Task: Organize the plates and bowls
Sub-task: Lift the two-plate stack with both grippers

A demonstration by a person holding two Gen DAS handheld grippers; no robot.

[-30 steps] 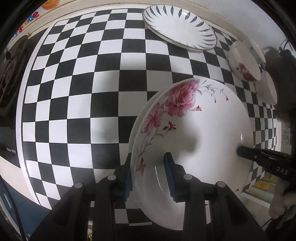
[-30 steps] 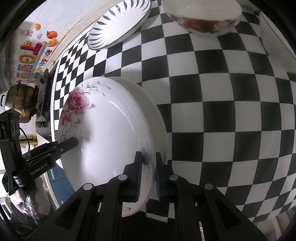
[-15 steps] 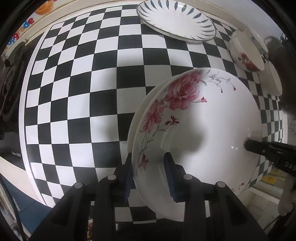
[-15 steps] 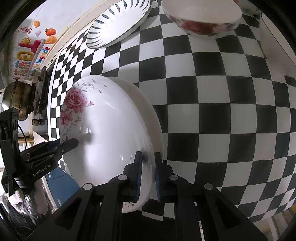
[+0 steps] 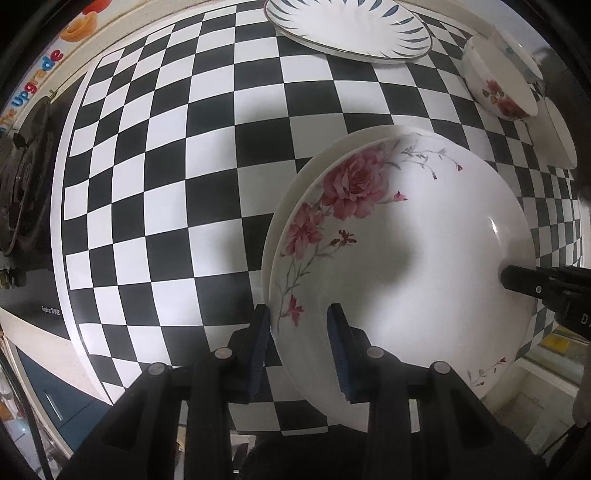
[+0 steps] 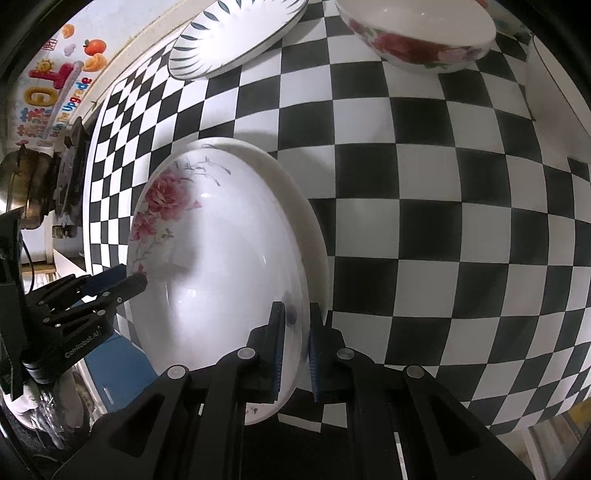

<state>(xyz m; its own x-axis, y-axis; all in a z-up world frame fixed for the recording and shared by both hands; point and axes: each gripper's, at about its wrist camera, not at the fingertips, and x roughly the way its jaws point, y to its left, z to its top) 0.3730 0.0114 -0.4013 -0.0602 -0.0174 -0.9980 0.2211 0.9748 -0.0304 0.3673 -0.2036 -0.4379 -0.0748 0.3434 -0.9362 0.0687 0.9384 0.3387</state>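
Observation:
A white plate with pink roses [image 5: 399, 258] lies stacked on a plain cream plate [image 5: 295, 184] above the checkered table; the pair also shows in the right wrist view [image 6: 221, 258]. My left gripper [image 5: 299, 343] is shut on the stack's near rim. My right gripper [image 6: 295, 339] is shut on the opposite rim and shows at the right edge of the left wrist view [image 5: 546, 288]. A blue-leaf plate [image 5: 347, 29] and a rose bowl [image 5: 498, 85] sit at the far side.
The black-and-white checkered table [image 5: 184, 166] spreads below. A stove [image 5: 22, 184] and a metal pot [image 6: 18, 188] are at the left. White dishes [image 5: 557, 136] sit at the far right edge. A blue cabinet [image 6: 118, 365] is below the table's edge.
The plate stack has risen and moved farther over the table, held by both grippers. The far plate and bowl look closer in both views.

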